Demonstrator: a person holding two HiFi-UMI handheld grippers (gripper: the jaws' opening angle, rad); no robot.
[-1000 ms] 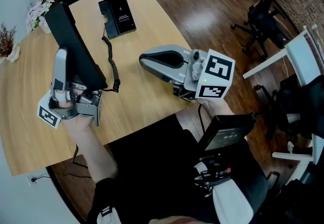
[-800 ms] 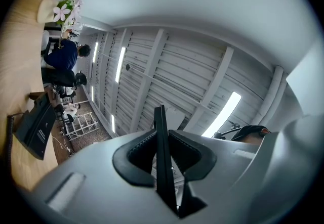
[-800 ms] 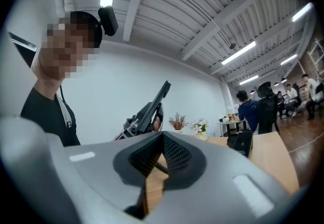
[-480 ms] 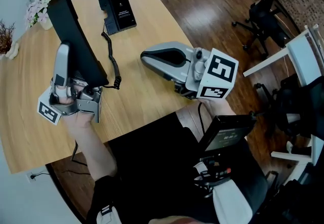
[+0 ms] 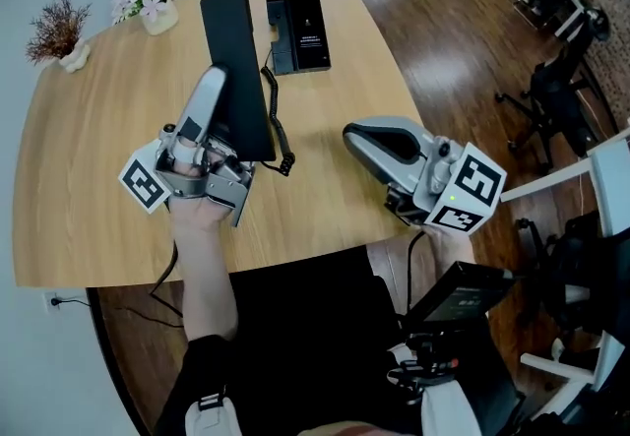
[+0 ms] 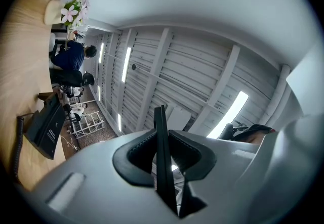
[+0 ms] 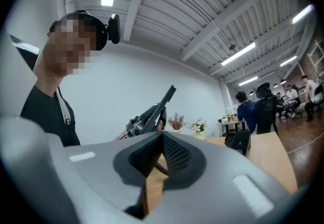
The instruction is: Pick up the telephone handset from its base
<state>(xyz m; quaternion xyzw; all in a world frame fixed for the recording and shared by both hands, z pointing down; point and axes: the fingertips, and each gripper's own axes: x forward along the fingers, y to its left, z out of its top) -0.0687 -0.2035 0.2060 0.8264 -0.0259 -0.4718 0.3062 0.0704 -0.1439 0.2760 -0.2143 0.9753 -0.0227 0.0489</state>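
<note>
The black telephone handset (image 5: 236,70) is up off the table, tilted, with my left gripper (image 5: 221,94) shut on its lower half. In the left gripper view the handset (image 6: 161,162) shows edge-on as a thin black slab pinched between the jaws. Its coiled cord (image 5: 280,124) runs back to the black base (image 5: 300,31), which lies empty at the far edge of the wooden table (image 5: 98,178). My right gripper (image 5: 352,137) hovers over the table's right side, shut on nothing. From the right gripper view the raised handset (image 7: 166,97) stands ahead, left of the base (image 7: 238,142).
A vase of pink flowers (image 5: 148,6) and a small pot of dried twigs (image 5: 64,35) stand at the table's far left. Office chairs (image 5: 551,99) stand on the wood floor to the right. A person sits beyond the table in the left gripper view.
The left gripper has sunk slightly with the handset still gripped. The head view has swung, so the table sits more centrally. The right gripper has kept still.
</note>
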